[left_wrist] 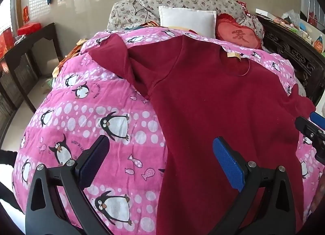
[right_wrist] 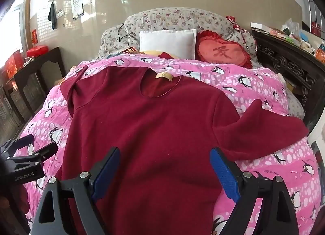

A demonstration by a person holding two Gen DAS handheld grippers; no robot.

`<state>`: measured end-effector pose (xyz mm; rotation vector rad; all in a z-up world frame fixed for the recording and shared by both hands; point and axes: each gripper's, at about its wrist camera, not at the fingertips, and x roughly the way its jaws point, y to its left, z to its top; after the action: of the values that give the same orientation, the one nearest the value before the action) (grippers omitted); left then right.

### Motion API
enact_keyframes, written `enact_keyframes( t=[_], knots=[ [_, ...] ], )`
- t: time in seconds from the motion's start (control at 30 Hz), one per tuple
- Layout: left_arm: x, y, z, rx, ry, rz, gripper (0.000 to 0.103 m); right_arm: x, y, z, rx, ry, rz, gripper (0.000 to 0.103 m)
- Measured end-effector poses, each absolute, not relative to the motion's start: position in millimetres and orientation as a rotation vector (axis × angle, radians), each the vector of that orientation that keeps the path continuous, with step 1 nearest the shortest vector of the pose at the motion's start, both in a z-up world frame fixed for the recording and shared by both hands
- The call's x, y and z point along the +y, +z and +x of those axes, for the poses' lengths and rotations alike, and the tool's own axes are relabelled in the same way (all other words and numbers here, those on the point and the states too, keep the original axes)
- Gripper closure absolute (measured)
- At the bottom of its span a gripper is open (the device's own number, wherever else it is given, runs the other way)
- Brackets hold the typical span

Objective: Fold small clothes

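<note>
A dark red long-sleeved top (left_wrist: 219, 113) lies spread flat on a pink penguin quilt (left_wrist: 85, 113), neck hole and tan label at the far end. It also shows in the right wrist view (right_wrist: 146, 125), both sleeves out to the sides. My left gripper (left_wrist: 160, 159) is open and empty, hovering over the top's left edge near the hem. My right gripper (right_wrist: 164, 165) is open and empty above the lower middle of the top. The right gripper shows at the right edge of the left wrist view (left_wrist: 310, 127); the left gripper shows at the left edge of the right wrist view (right_wrist: 30, 149).
A white pillow (right_wrist: 167, 41), a red heart cushion (right_wrist: 223, 52) and a floral bolster (right_wrist: 178, 18) lie at the head of the bed. A dark carved wooden board (right_wrist: 288, 68) runs along the right. A dark side table (right_wrist: 36, 66) stands at the left.
</note>
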<state>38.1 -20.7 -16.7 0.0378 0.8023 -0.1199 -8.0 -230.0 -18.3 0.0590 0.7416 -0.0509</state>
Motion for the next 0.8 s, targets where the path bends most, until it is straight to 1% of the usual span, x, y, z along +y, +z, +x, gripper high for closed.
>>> enact_keyframes(
  t=[0.33, 0.8],
  knots=[
    [-26, -21, 43, 0.809, -0.122, 0.054, 0.001, -231, -26, -3, 0.755, -0.050, 0.072, 0.015],
    [-26, -23, 50, 0.814, -0.118, 0.048, 0.001, -230, -22, 8, 0.781, -0.019, 0.081, 0.015]
  ],
)
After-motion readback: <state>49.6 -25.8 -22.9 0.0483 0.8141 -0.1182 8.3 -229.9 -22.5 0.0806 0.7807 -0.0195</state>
